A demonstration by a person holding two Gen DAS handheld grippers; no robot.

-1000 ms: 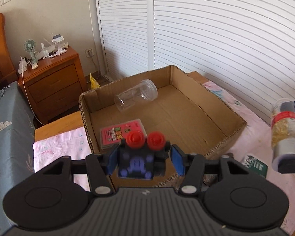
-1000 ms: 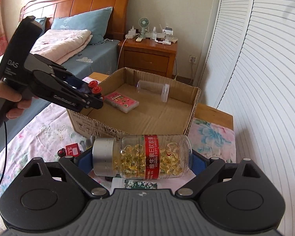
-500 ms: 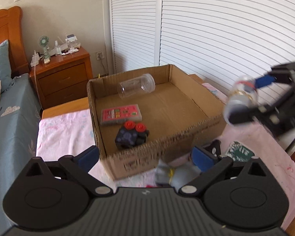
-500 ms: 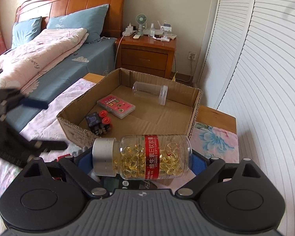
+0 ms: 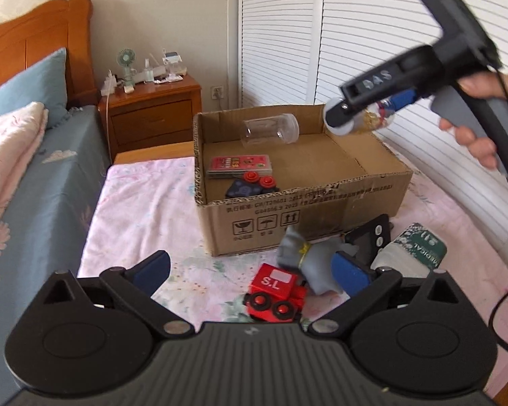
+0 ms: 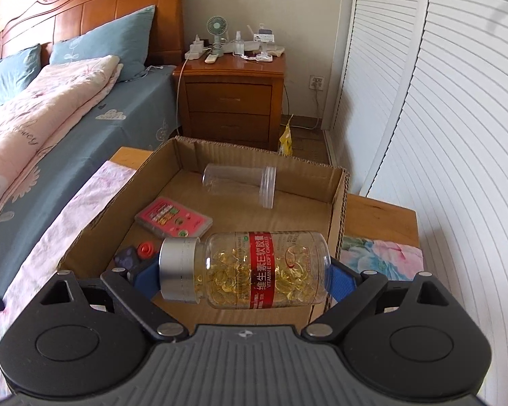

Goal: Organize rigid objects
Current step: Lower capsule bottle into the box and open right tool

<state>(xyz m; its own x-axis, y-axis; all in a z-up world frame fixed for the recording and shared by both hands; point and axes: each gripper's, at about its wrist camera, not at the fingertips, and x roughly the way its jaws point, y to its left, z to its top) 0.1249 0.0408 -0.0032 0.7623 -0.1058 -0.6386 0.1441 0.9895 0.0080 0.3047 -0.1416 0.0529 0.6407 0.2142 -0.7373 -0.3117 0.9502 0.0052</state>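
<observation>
Jaws of the left gripper (image 5: 250,272) stand spread wide with nothing between them, while those of the right gripper (image 6: 244,277) pinch a capsule bottle (image 6: 254,269) end to end, its silver cap against one blue pad and its base against the other.

Taking the cardboard box (image 5: 321,209) as the landmark: the bottle hangs on its side above the box's near edge. Inside the box lie a clear jar (image 6: 240,184) by the far wall, a pink card pack (image 6: 174,216) in the middle, and a dark toy with red knobs (image 5: 250,184) close to the near wall.

Only the left wrist view shows what lies on the pink-clothed bench (image 5: 145,209) in front of the box: a red toy train (image 5: 274,291), a grey cloth bundle (image 5: 308,260), a black gadget (image 5: 372,237) and a green-labelled packet (image 5: 420,250). It also shows a hand (image 5: 481,115) gripping the right gripper's handle above the box's far right corner. Only the right wrist view shows the bottle's red label and yellow capsules clearly.

A second ago the left jaws were clamped on the dark toy above the box; now it rests inside and the left gripper has drawn back to the bench side. The bottle has moved from outside the box to over it.
</observation>
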